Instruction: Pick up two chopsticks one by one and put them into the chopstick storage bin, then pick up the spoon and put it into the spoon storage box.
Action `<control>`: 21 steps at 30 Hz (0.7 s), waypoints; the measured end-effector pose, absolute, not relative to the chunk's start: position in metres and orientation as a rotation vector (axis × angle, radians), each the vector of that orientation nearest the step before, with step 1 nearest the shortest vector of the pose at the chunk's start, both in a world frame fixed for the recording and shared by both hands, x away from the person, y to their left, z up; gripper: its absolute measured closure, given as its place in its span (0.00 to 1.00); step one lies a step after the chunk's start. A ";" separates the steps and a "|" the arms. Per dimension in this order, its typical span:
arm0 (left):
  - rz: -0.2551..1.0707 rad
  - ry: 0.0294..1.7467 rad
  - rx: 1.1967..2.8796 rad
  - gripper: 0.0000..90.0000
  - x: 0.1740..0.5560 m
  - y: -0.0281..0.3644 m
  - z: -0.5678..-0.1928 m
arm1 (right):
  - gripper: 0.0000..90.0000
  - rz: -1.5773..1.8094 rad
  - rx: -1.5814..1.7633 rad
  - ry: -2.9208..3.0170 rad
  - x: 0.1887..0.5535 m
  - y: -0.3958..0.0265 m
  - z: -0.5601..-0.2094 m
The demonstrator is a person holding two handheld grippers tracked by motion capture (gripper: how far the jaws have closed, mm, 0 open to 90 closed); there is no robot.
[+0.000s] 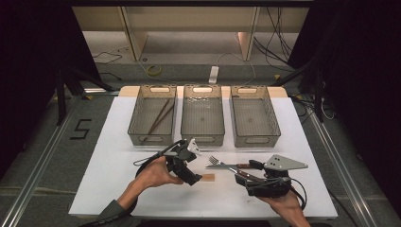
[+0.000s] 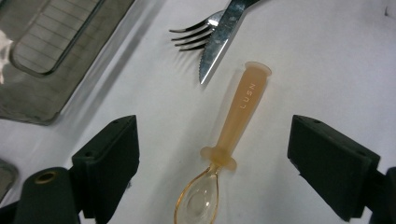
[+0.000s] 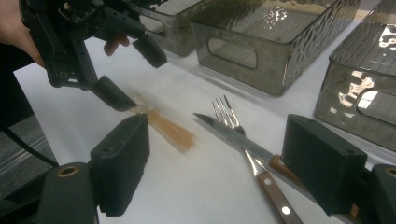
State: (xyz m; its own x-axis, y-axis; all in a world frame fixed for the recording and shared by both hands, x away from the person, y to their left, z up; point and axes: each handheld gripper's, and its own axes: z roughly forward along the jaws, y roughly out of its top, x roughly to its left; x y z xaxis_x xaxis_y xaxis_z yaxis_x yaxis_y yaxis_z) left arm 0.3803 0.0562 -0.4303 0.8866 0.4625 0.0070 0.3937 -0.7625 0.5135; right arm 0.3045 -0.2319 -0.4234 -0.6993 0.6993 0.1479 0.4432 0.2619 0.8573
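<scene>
A translucent orange spoon [image 2: 233, 126] with a thick handle lies on the white table between the wide-apart jaws of my left gripper [image 2: 212, 128], which is open and hovers just above it. In the high view the left gripper [image 1: 195, 164] sits at centre front, with the spoon [image 1: 208, 178] by its lower jaw. A fork [image 3: 226, 114] and a wooden-handled knife [image 3: 233, 135] lie crossed on the table between the jaws of my right gripper [image 3: 217, 128]. That gripper is open and holds nothing. The right gripper [image 1: 248, 171] points left at the knife [image 1: 222, 166] and fork [image 1: 216, 160].
Three grey see-through bins stand side by side at the back: the left bin [image 1: 151, 138] holds chopsticks [image 1: 158, 118], while the middle bin [image 1: 203, 138] and right bin [image 1: 255, 139] look bare. The white sheet [image 1: 118, 165] has free room at both sides.
</scene>
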 end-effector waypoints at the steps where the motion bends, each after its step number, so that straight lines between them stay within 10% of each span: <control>1: 0.174 0.621 2.535 0.18 0.380 0.055 -0.431 | 0.27 1.409 1.060 2.274 0.305 -0.232 -0.423; 21: 0.139 0.557 2.601 0.41 0.380 0.040 -0.452 | 0.27 1.386 1.054 2.282 0.304 -0.231 -0.423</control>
